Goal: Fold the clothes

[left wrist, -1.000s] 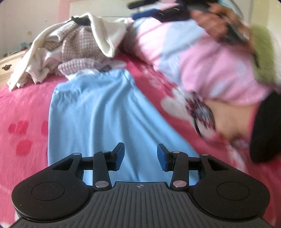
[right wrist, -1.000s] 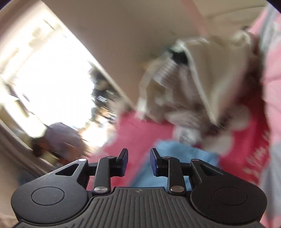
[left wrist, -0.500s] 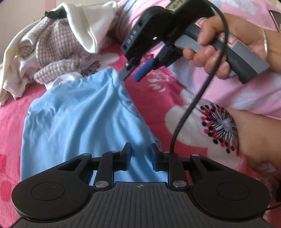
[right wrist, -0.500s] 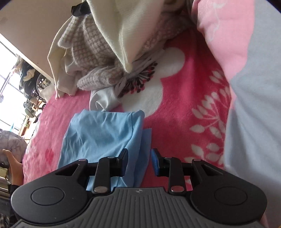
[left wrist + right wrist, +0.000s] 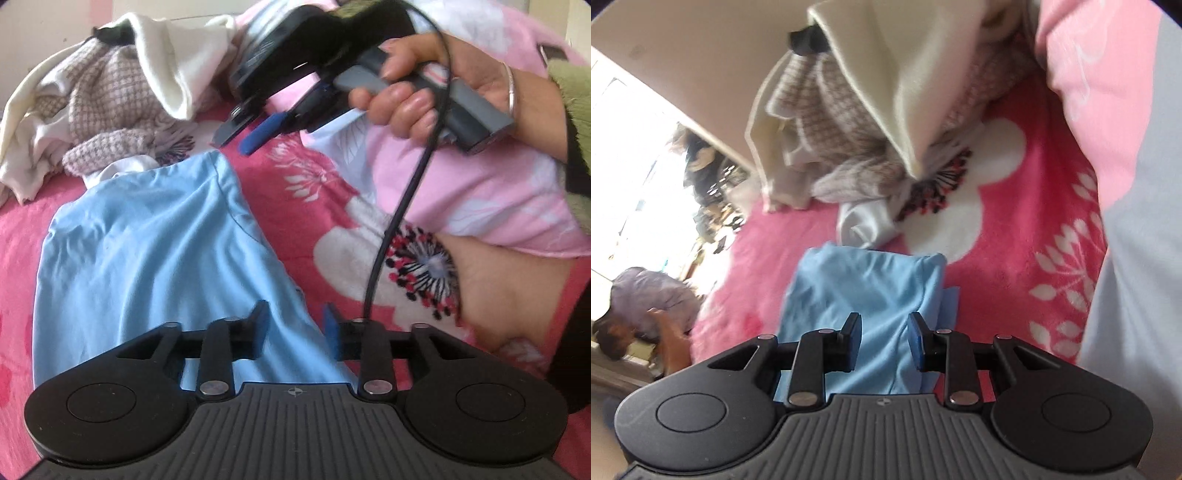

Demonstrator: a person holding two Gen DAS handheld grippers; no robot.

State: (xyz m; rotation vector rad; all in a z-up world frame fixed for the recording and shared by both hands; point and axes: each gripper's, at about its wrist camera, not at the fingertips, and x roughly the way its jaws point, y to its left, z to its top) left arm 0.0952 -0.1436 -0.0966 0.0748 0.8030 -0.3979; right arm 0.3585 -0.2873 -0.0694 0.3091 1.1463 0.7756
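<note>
Garment (image 5: 147, 258) pale blue, lying flat; far edge folded over.

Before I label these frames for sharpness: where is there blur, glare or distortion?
Left wrist view: mostly sharp, fisheye bending the edges, slight blur on the left gripper as its jaws open over the blue garment. Right wrist view: the clothes pile is smeared, the window blown out white.
</note>
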